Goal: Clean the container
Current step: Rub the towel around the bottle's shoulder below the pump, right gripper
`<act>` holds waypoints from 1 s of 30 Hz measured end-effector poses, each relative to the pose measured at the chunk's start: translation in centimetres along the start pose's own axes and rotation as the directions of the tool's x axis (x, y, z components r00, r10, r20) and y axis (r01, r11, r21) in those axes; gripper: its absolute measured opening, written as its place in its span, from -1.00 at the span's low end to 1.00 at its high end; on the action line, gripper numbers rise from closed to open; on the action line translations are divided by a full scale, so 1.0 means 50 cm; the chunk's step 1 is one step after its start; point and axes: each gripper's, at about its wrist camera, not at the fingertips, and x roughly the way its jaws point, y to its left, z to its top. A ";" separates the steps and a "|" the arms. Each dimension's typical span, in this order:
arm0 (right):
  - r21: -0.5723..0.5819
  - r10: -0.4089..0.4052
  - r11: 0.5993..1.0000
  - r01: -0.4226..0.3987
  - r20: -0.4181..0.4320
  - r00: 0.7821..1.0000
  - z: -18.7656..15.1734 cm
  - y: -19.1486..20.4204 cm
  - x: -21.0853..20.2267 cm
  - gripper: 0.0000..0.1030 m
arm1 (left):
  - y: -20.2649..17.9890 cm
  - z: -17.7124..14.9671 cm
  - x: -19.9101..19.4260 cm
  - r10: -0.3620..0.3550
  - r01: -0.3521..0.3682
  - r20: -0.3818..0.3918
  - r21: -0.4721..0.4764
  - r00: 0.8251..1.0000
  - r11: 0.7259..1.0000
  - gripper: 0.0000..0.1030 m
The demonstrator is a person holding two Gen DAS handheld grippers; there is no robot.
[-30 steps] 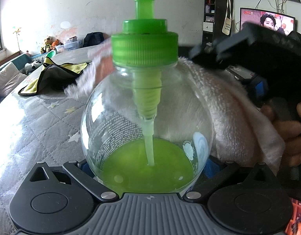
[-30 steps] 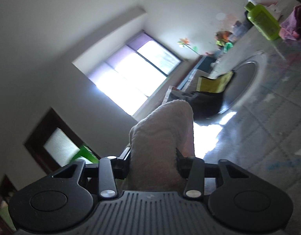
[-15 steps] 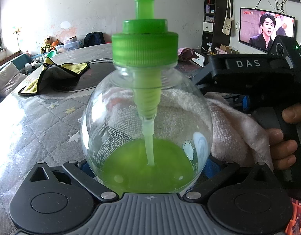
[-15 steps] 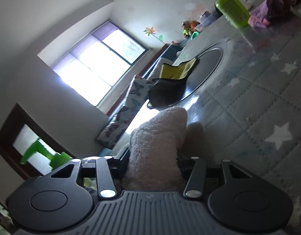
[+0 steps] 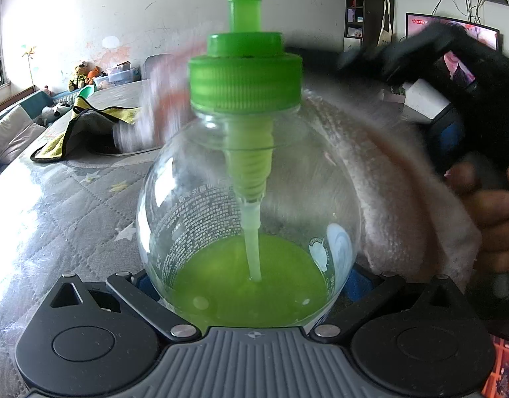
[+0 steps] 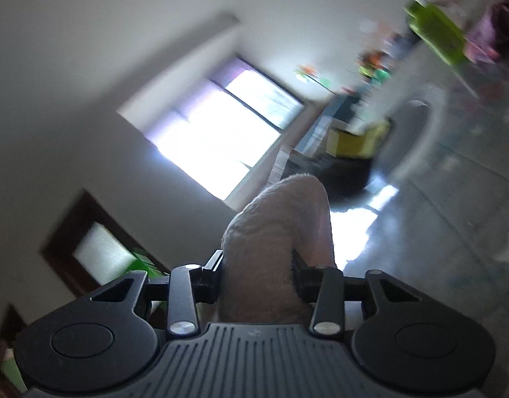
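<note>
Left tool (image 5: 251, 285) pinches the round clear plastic pump bottle with the green screw cap (image 5: 248, 179) low on its belly, one blue pad on each side. The bottle stands upright in front of my left camera, above the grey quilted bench cover with star print (image 5: 62, 205), with a shallow pool of green liquid soap in the bottom. It sits where it did a second ago.

Right tool (image 6: 257, 275) is clamped on a folded pale pink terry cloth (image 6: 277, 238); its jaws are closing tighter on the fold. From the left camera the cloth drapes over the bottle's right shoulder and round its back, and is smeared with motion there. Half a second ago it sat lower, behind the belly, with the right tool sharp and level beside the bottle. Now the tool body is a dark blur up near the cap, and the hand (image 5: 486, 212) holding it is blurred too.

I read that as a wiping stroke in progress, working up from the belly towards the neck. The front face towards my camera and the left side look untouched by the cloth at this moment, so I judge the clean partly done.

A yellow and black cloth (image 5: 85, 122) lies well behind on the bench, out of play.
</note>
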 end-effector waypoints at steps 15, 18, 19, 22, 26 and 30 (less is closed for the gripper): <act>0.011 -0.104 0.994 0.105 -0.051 0.993 0.006 -0.031 0.031 -0.19 | 0.001 0.000 0.001 0.000 0.000 0.000 0.000 1.000 1.000 1.00; 0.018 -0.175 0.984 0.177 -0.083 0.981 0.001 -0.042 0.041 -0.17 | 0.001 0.000 0.000 0.000 0.000 0.000 0.000 1.000 1.000 1.00; 0.016 -0.198 0.980 0.200 -0.092 0.976 -0.001 -0.044 0.045 -0.17 | 0.001 0.000 0.000 0.000 0.000 0.001 0.000 1.000 1.000 1.00; 0.015 -0.261 0.964 0.264 -0.121 0.958 -0.003 -0.052 0.054 -0.16 | 0.001 0.000 0.001 0.000 0.000 0.001 0.000 1.000 1.000 1.00; 0.031 -0.277 0.958 0.283 -0.129 0.952 -0.006 -0.053 0.047 -0.12 | 0.001 0.000 0.001 0.000 0.000 0.001 0.000 1.000 1.000 1.00; 0.028 -0.268 0.961 0.274 -0.133 0.954 -0.008 -0.047 0.044 -0.10 | 0.001 0.000 0.001 0.000 0.000 0.001 0.000 1.000 1.000 1.00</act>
